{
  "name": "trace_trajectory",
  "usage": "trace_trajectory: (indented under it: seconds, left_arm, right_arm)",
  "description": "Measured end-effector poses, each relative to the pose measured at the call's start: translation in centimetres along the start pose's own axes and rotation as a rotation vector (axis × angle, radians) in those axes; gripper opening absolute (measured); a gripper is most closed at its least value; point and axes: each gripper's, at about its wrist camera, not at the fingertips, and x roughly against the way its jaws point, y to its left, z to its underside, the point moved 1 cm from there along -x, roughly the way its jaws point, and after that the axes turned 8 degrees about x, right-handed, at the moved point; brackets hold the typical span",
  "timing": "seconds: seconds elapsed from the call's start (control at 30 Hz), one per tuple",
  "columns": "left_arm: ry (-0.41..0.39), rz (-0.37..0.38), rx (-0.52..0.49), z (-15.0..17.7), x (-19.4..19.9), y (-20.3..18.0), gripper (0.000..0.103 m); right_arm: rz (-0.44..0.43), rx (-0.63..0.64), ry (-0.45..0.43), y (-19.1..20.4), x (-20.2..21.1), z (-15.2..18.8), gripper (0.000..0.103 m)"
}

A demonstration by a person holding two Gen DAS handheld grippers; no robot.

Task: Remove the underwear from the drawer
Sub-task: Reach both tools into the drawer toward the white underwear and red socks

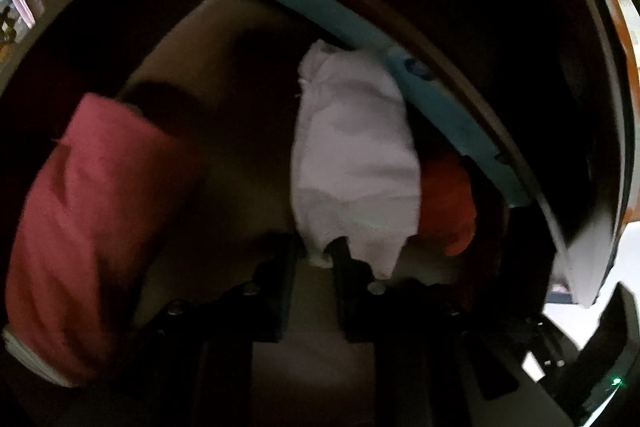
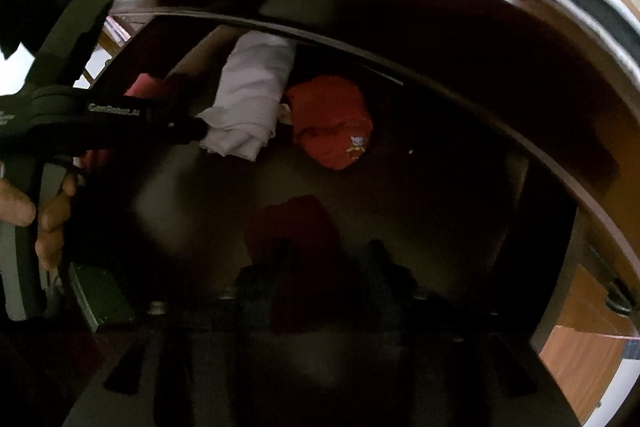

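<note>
I have the left gripper (image 1: 316,259) pinching the near hem of the white underwear (image 1: 352,163) at centre frame, so it can lift clear of the drawer (image 1: 440,107); the right gripper (image 2: 324,259), low centre in its view, stands apart over a dark red piece (image 2: 292,227), gripping nothing I can see; I count four garments: white, orange (image 2: 332,123), pink (image 1: 80,219), dark red.
</note>
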Motion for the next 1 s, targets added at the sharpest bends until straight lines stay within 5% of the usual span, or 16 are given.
trace_trajectory:
  seconds: [0.23,0.37,0.6,0.7,0.77,1.0]
  left_arm:
    - [-0.012,-0.039,0.009,0.6,-0.8,-1.8,0.045]
    - [-0.020,-0.031,0.001,1.5,-0.9,-3.0,0.069]
    - [0.011,-0.024,0.017,1.3,-1.8,-4.5,0.071]
    - [-0.031,-0.049,-0.003,1.6,-2.0,-4.5,0.072]
    - [-0.043,-0.059,-0.029,2.1,-2.6,-5.1,0.072]
    - [0.004,-0.075,-0.070,1.6,-2.7,-3.9,0.054]
  right_arm:
    - [-0.074,-0.016,0.019,1.1,-0.6,0.6,0.062]
    - [-0.081,0.018,0.057,2.1,-1.5,0.3,0.062]
    - [-0.075,0.036,0.150,2.3,-1.8,1.4,0.062]
    - [-0.061,0.075,0.169,2.9,-1.4,2.0,0.043]
    - [-0.072,0.075,0.179,3.0,-1.1,2.4,0.043]
    - [-0.085,0.039,0.166,2.0,0.9,3.9,0.039]
